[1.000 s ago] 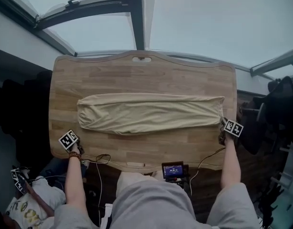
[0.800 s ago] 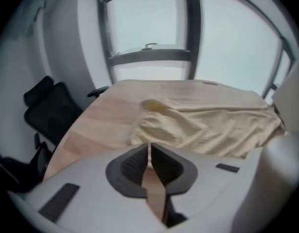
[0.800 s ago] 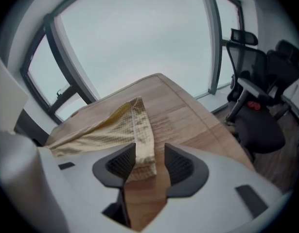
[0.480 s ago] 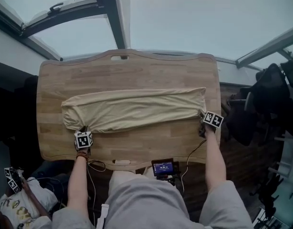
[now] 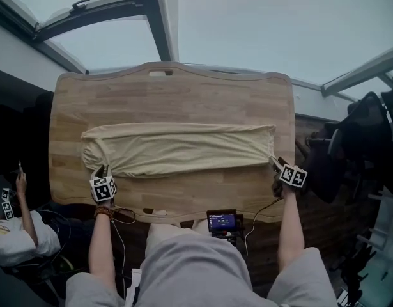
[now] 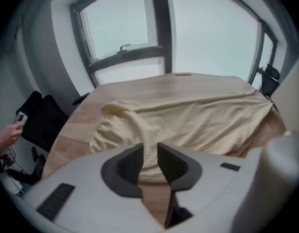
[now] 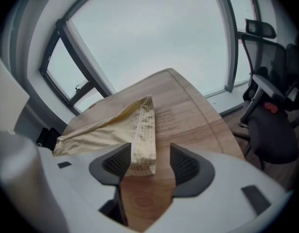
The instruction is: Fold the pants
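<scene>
Cream pants (image 5: 177, 149) stretch 9-to-3 o'clock across the tabletop (image 5: 170, 94), left hand-held gripper (image 5: 101, 171) pinching their 9 o'clock corner, right hand-held gripper (image 5: 275, 164) spread around the 3 o'clock end.

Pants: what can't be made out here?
- Left gripper grip: in the left gripper view the jaws are a narrow gap apart at the pants edge; pinching cloth or not, unclear.
- Pants' lower layers: all views, the top layer covers them.
- Right gripper jaws: hidden by its marker cube in the head view; the right gripper view shows them apart around the pants' end.
- Screen text: head view, too small.
</scene>
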